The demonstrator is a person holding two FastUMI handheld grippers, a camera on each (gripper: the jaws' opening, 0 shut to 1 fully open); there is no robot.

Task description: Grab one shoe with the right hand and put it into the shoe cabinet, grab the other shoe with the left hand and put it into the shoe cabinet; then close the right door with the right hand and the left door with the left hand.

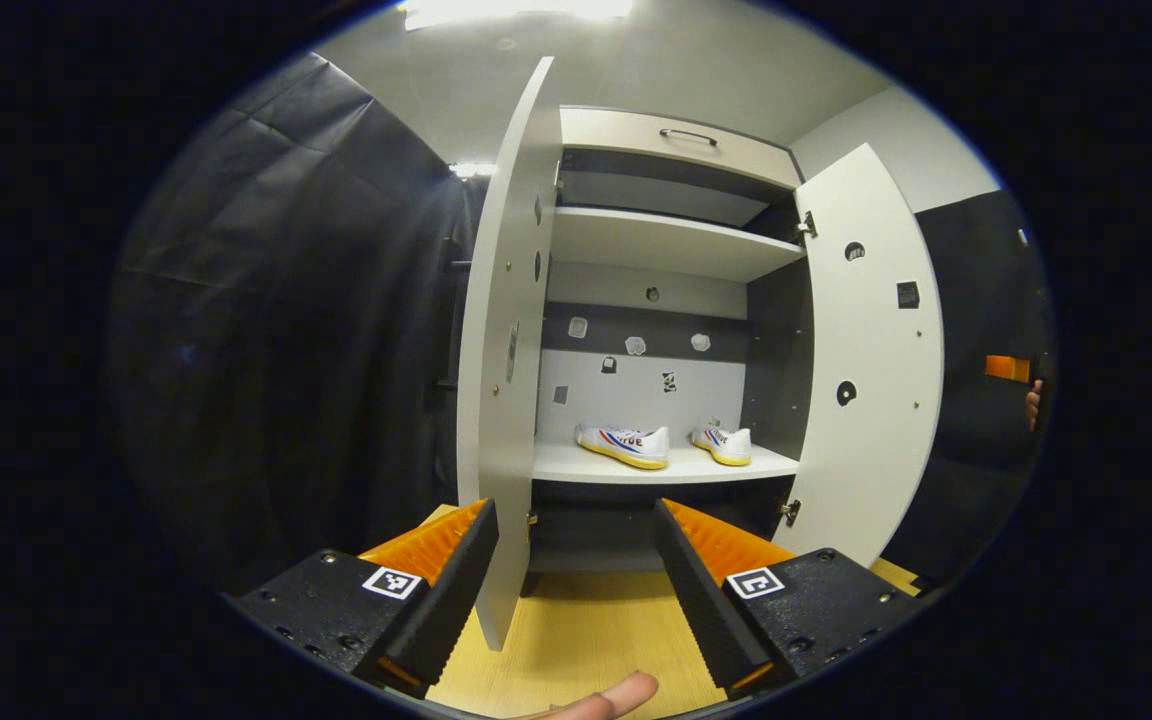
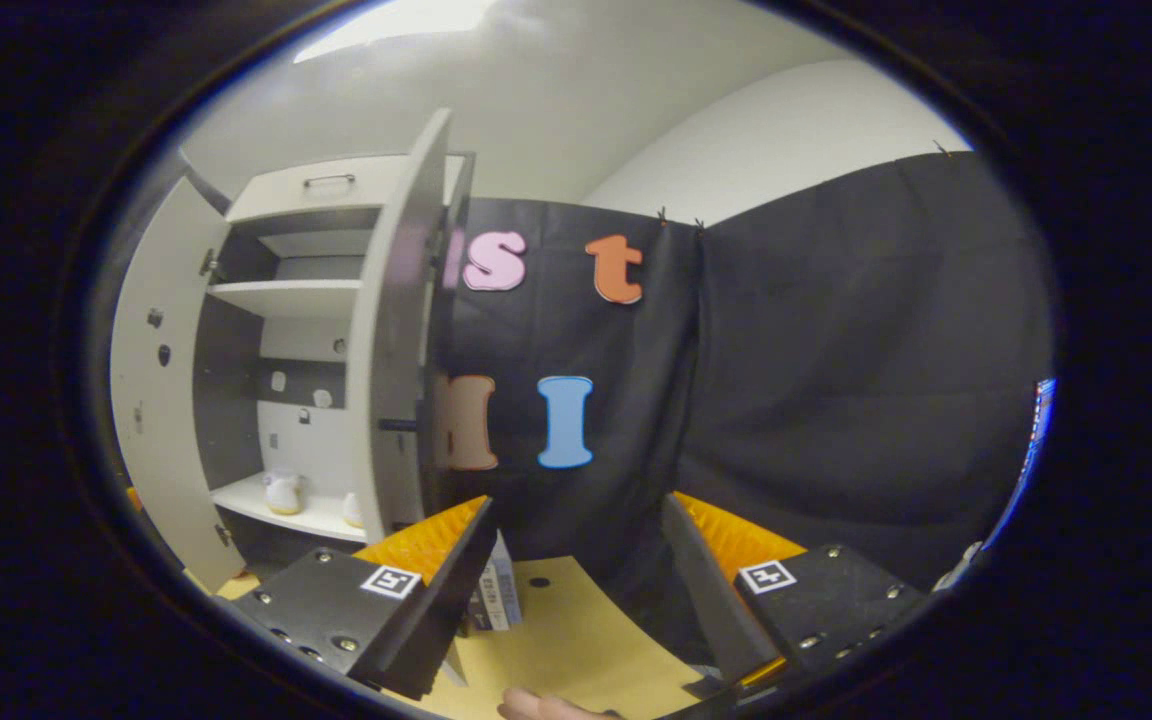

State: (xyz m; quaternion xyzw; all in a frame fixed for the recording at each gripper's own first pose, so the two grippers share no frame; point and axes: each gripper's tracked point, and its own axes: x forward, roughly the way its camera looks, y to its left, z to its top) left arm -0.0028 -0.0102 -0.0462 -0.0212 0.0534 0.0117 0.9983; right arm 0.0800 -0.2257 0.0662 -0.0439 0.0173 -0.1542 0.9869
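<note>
pale wooden floor underfoot. black cloth wall hung in creased panels at both sides, clipped along its top edge. plain white wall above the cloth. white ceiling, with a bright ceiling light glaring overhead.

shoes: 2, ctr frame on lower shelf – left shoe + right shoe | cabinet doors: 2, both open – left door + right door | drawer: 1, top | shelves: 2
</note>
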